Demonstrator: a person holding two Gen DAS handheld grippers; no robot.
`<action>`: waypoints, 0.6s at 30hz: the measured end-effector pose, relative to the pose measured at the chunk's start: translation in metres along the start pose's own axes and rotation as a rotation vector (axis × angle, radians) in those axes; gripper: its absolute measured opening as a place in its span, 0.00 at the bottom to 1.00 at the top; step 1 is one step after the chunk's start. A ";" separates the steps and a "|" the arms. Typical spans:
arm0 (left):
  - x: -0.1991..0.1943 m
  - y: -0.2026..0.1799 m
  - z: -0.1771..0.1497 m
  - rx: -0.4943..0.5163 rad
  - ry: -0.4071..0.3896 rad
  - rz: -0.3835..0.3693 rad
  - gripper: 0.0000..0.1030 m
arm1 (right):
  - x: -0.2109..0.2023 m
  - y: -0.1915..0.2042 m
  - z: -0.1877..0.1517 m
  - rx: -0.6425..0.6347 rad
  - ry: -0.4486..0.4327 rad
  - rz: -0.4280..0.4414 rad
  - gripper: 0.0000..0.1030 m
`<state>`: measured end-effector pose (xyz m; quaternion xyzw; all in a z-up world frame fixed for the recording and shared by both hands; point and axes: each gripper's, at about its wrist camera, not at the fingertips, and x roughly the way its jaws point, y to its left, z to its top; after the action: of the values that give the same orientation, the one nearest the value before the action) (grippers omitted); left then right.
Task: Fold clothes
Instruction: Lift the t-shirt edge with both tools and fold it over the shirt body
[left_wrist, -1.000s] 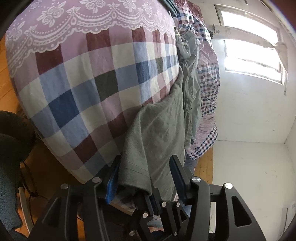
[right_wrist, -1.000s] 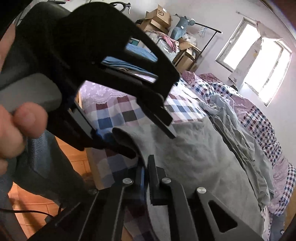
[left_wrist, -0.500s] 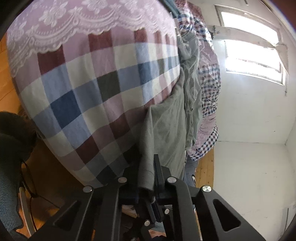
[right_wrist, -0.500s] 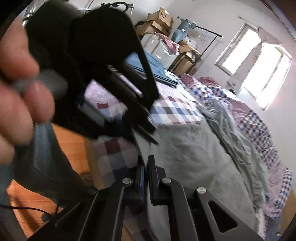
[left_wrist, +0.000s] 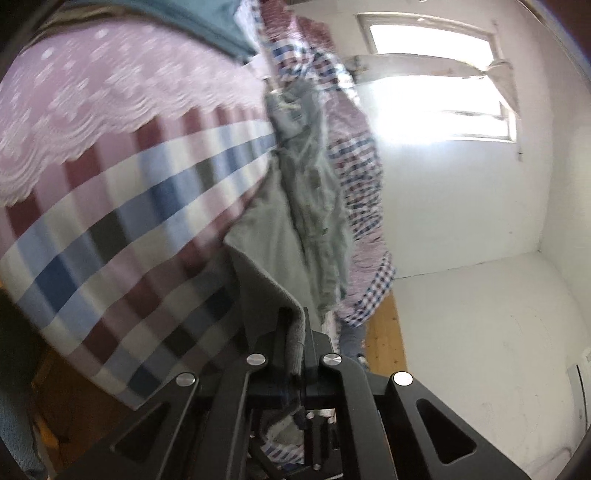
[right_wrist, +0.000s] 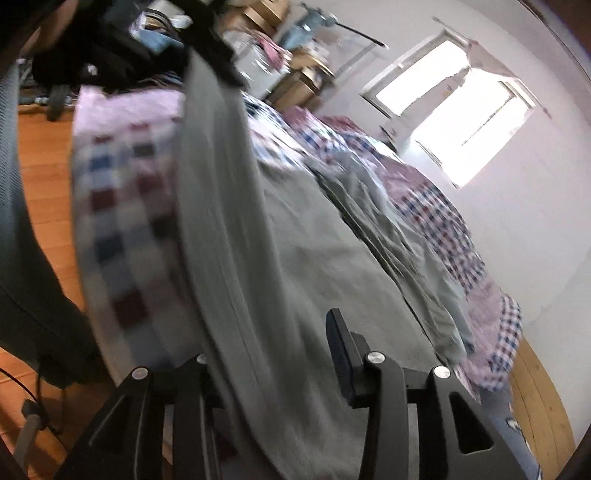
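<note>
A grey-green garment (left_wrist: 280, 236) lies spread over the checked bed (left_wrist: 110, 236). My left gripper (left_wrist: 295, 336) is shut on a hem edge of it, and the cloth runs from the jaws up across the bed. In the right wrist view the same garment (right_wrist: 295, 258) hangs as a taut band from my left gripper (right_wrist: 110, 62) at the top left down to my right gripper (right_wrist: 273, 350). The right gripper stands open. Its right finger (right_wrist: 341, 354) shows bare, while the cloth drapes over the left finger and hides it.
A lilac lace-trimmed cover (left_wrist: 110, 96) and teal folded clothing (left_wrist: 207, 26) lie at the head of the bed. More crumpled grey-green cloth (right_wrist: 399, 236) runs along the bed's far side. Wooden floor (right_wrist: 40, 177) lies beside the bed. Boxes (right_wrist: 291, 70) and a bright window (right_wrist: 458, 107) stand beyond.
My right gripper has opened from shut. The left gripper, which closed on the hem half a second ago, has lifted it up and away, pulling the cloth taut.
</note>
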<state>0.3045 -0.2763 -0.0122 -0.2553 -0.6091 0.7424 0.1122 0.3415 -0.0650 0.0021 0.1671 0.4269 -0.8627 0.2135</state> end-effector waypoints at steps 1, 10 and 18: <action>-0.002 -0.003 0.002 0.004 -0.013 -0.015 0.01 | 0.001 -0.005 -0.005 0.006 0.014 -0.016 0.41; -0.011 -0.021 0.016 -0.006 -0.081 -0.089 0.01 | 0.003 -0.053 -0.054 0.028 0.125 -0.152 0.41; -0.015 -0.032 0.019 -0.016 -0.104 -0.137 0.01 | -0.005 -0.096 -0.117 -0.032 0.217 -0.228 0.41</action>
<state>0.3026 -0.2917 0.0242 -0.1749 -0.6360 0.7405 0.1289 0.3092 0.0832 0.0000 0.2066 0.4772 -0.8513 0.0694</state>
